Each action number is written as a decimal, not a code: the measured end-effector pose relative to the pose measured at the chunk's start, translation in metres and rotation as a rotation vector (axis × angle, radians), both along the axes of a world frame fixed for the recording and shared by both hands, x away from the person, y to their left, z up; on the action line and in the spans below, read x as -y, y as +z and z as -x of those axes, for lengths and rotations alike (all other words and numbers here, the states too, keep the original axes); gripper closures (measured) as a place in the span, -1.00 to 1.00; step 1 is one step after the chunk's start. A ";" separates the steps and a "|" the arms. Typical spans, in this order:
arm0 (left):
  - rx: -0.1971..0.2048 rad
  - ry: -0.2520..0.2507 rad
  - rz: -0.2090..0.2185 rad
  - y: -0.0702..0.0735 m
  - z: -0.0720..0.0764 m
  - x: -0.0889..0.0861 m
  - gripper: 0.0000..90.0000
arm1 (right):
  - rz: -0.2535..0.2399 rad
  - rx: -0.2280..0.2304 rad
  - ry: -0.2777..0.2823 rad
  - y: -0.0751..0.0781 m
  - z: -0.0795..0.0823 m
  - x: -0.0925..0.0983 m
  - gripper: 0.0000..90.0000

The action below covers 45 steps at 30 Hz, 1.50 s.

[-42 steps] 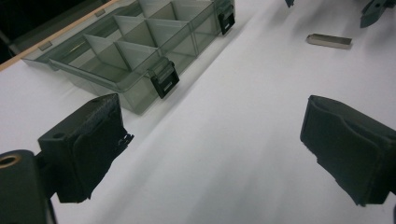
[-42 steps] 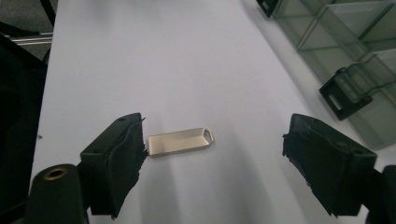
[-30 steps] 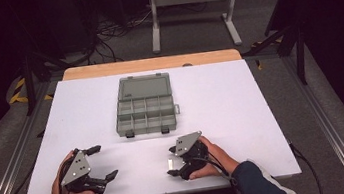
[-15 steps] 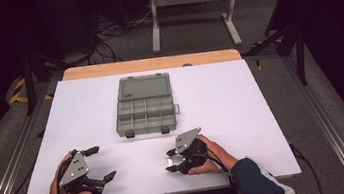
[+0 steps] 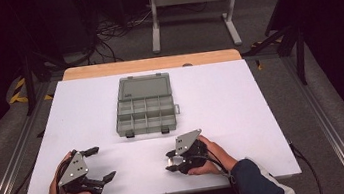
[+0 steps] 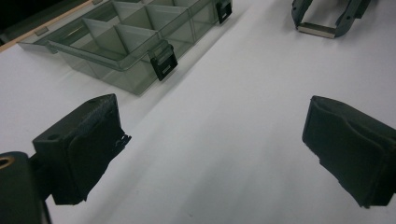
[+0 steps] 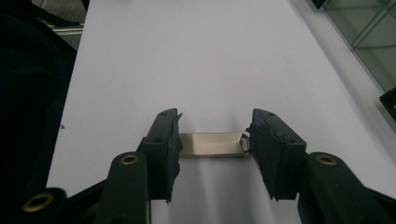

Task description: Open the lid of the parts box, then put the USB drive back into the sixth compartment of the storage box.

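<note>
Little has moved since a second ago: my right gripper (image 5: 173, 163) has edged slightly nearer me, jaws clamped on a small shiny metal strip (image 7: 212, 144) just above the white table (image 5: 220, 95). My left gripper (image 5: 99, 163) rests with jaws wide apart, empty. Both sit on my side of the translucent grey plastic compartment box (image 5: 145, 104), open, latches facing me. No readable writing.

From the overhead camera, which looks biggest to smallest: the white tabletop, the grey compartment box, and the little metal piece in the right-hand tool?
1. White tabletop, by far the largest.
2. Grey compartment box.
3. Metal piece, a tiny glint between the right gripper's jaws.
</note>
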<state>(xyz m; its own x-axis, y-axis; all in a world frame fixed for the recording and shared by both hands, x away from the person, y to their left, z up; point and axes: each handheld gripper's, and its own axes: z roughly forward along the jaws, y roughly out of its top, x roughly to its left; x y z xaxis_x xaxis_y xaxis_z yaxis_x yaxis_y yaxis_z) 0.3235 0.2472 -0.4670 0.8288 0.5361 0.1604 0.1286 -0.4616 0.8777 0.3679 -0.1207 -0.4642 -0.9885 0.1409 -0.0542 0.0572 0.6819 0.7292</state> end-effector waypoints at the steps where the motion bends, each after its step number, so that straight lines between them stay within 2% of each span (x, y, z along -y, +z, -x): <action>1: 0.001 0.000 0.000 0.000 0.000 0.000 -0.87 | -0.002 0.002 0.000 0.000 0.000 0.000 0.19; 6: 0.002 -0.004 -0.009 0.000 -0.003 0.001 -0.87 | -0.008 0.007 0.000 0.000 0.000 0.001 0.19; 13: 0.011 -0.008 -0.005 0.002 -0.001 0.002 -0.86 | -0.049 0.028 -0.026 0.005 0.002 0.006 0.19; 17: 0.012 -0.012 -0.021 0.001 -0.001 0.003 -0.86 | -0.056 0.040 -0.030 0.007 0.002 0.007 0.19; 26: 0.009 -0.012 -0.012 0.001 -0.001 0.002 -0.86 | -0.070 0.054 -0.037 0.009 0.004 0.007 0.19; 45: 0.005 -0.011 -0.007 0.001 0.000 0.001 -0.86 | -0.146 0.110 -0.088 0.022 0.004 0.012 0.19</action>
